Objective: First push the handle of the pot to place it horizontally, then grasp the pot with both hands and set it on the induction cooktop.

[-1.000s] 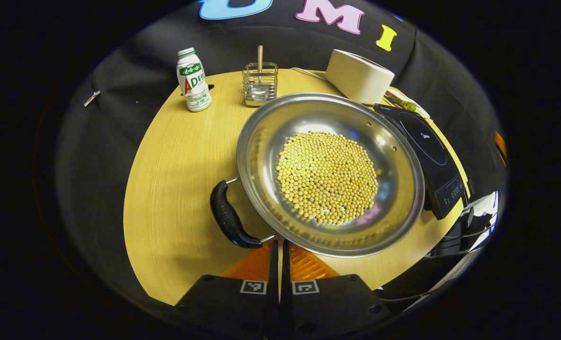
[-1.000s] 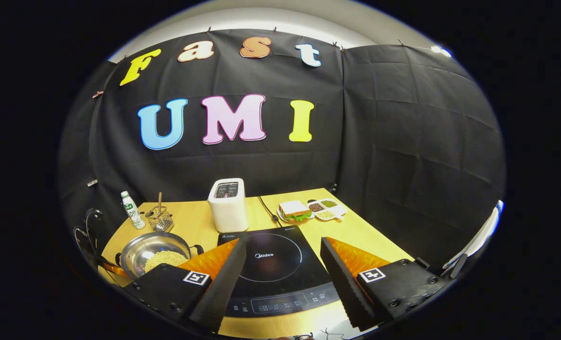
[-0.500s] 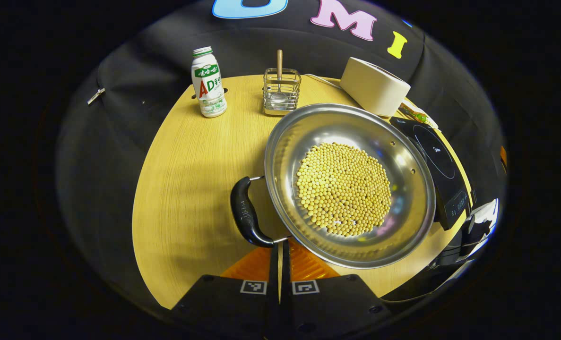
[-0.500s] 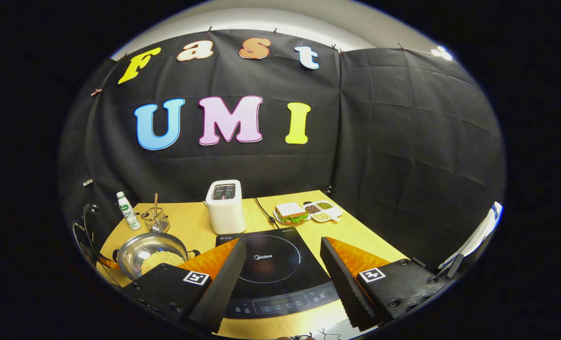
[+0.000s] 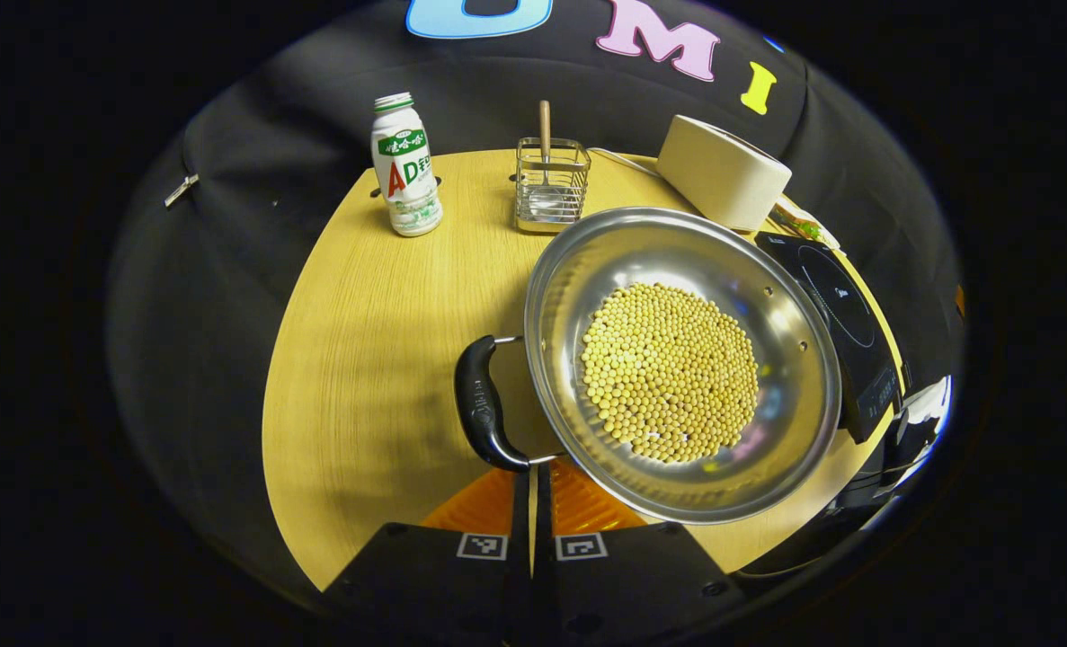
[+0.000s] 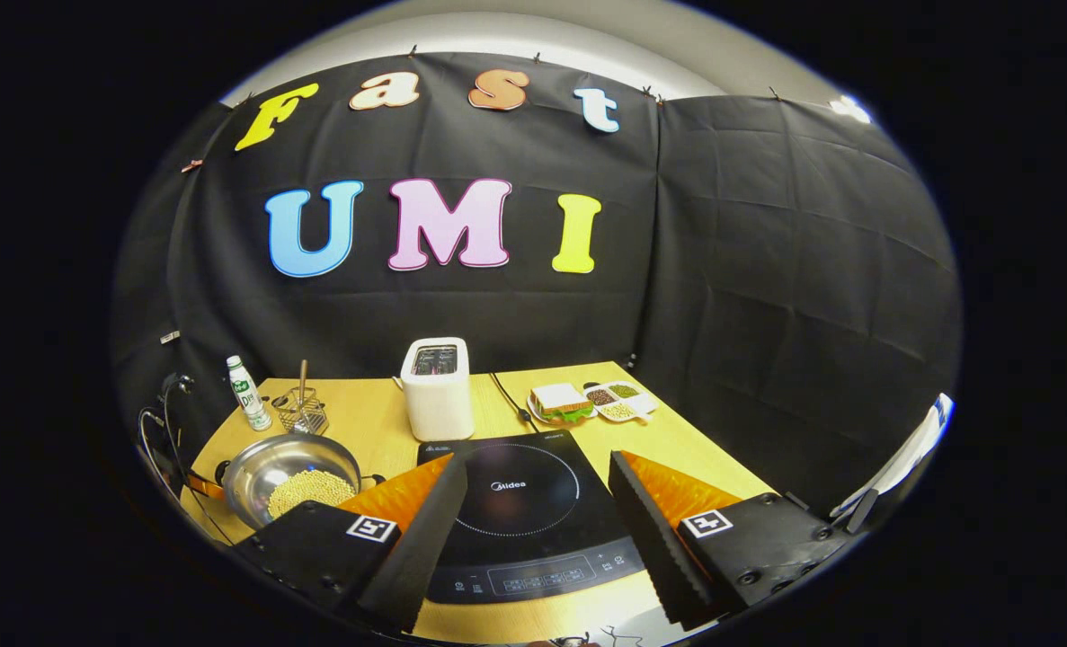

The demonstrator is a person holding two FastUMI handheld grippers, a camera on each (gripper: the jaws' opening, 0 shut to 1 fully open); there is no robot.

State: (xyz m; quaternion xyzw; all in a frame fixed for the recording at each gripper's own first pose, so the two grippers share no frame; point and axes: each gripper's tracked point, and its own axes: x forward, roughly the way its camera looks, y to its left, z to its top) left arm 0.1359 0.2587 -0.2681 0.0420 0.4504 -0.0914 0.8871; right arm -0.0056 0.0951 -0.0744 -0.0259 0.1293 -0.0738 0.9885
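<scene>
Beside the pot (image 5: 682, 363) rim, bare table (image 5: 362, 341) lies leftward.

Pot (image 5: 771, 310): I see polished metal, mirror-bright inside.
Pot handle (image 5: 479, 415): glossy black, looks like plastic to me.
Table (image 5: 380, 332): pale wood grain, smooth and matt.
Induction cooktop (image 6: 520, 494): black, glassy top with a soft sheen.
Utensil rack (image 5: 551, 184): thin shiny wire.
My right tool (image 6: 533, 521): matt black ridged pads, orange ribbed backs.

"Midea" logo on induction cooktop (image 6: 520, 503), "AD" on white drink bottle (image 5: 405, 166), other label txt unreadable
</scene>
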